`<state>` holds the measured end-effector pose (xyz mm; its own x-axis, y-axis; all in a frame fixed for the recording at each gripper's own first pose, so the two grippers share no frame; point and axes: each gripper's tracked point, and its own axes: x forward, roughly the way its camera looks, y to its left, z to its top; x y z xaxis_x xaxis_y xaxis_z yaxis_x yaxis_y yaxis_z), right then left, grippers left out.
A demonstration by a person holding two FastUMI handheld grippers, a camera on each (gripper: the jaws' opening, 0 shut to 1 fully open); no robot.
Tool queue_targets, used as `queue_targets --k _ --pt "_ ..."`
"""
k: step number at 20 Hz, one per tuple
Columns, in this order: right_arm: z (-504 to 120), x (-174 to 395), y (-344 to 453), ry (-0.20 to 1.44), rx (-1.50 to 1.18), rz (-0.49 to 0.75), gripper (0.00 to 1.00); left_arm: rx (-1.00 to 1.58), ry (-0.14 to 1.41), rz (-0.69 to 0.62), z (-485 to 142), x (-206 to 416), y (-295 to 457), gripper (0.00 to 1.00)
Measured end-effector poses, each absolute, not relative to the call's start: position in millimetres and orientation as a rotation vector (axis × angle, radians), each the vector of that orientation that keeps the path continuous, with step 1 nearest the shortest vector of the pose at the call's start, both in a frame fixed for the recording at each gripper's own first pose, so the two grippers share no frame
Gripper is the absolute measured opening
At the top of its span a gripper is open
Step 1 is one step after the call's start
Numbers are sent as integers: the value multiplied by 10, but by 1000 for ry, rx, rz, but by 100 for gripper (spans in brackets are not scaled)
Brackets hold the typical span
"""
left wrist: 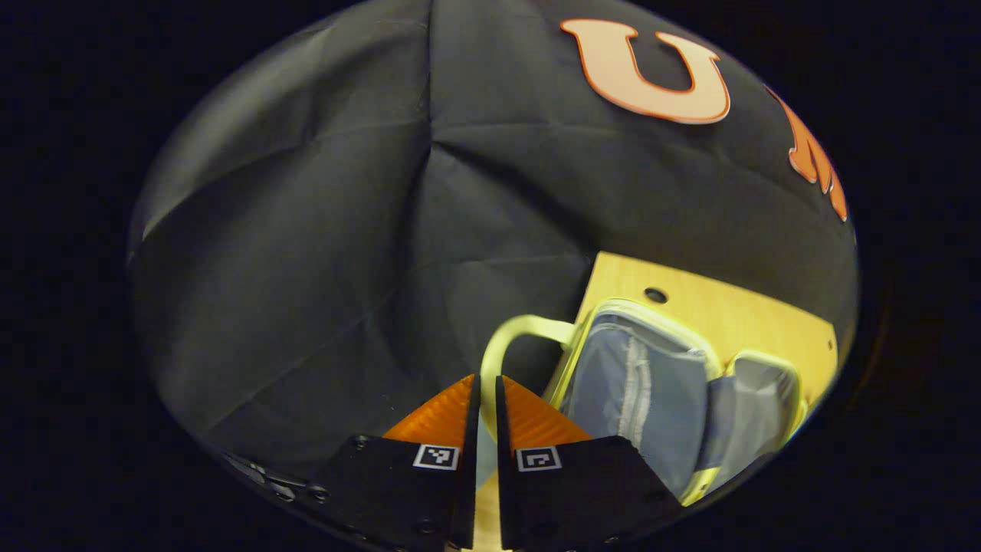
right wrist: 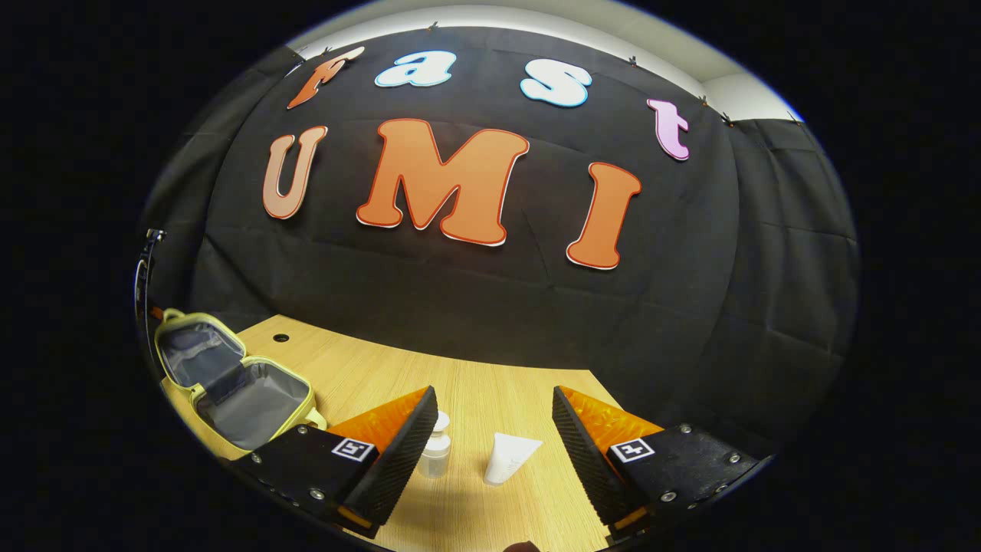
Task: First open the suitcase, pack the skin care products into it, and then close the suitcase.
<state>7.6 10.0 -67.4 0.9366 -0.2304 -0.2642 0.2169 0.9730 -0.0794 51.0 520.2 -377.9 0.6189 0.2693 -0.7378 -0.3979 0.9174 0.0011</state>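
Observation:
The small yellow suitcase [left wrist: 636, 391] lies open on the wooden table [left wrist: 736, 314], its grey lining facing up. My left gripper [left wrist: 487, 379] is shut on the suitcase handle [left wrist: 521, 326], a pale yellow loop that passes between the orange fingers. In the right gripper view the same open suitcase [right wrist: 230, 383] sits at the far left of the table. My right gripper [right wrist: 493, 392] hovers open over the table's near part. Between and beyond its fingers stand a small white bottle [right wrist: 435, 454] and a white tube [right wrist: 510, 458], both apart from the fingers.
The table [right wrist: 490, 391] has a round cable hole [right wrist: 280, 337] near its back left corner, behind the suitcase. Black cloth wall rises right behind the table's far edge. Bare wood lies between the suitcase and the two products.

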Motion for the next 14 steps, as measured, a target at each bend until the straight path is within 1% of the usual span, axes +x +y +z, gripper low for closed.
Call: queue_targets --k 1,4,5,7,8,9,10,12,13,14 --pt "-686 60 98 280 -45 -232 96 -165 816 397 -3772 535 5235 11" --pt "-690 69 42 278 -43 -243 96 -174 717 373 -3451 678 5059 11" --pt "-692 69 29 275 -42 -242 96 -153 680 360 -3288 739 4959 20" --pt "-689 114 -37 265 -40 -244 96 -108 556 278 -2708 843 4317 63" --pt "-698 111 -91 259 -32 -244 96 -106 512 255 -2477 824 4088 75" --pt "-695 129 -142 246 -28 -241 96 -105 448 218 -2185 887 3782 83" --pt "-675 137 -180 235 -28 -239 96 -97 407 195 -1992 895 3581 88" --pt "-661 163 -202 213 -21 -216 96 -85 314 160 -1547 976 3178 92" --pt "-632 167 -202 196 -17 -201 96 -88 254 145 -1255 1026 2914 96" --pt "-631 177 -213 184 -13 -185 96 -89 221 140 -1134 1044 2777 96"
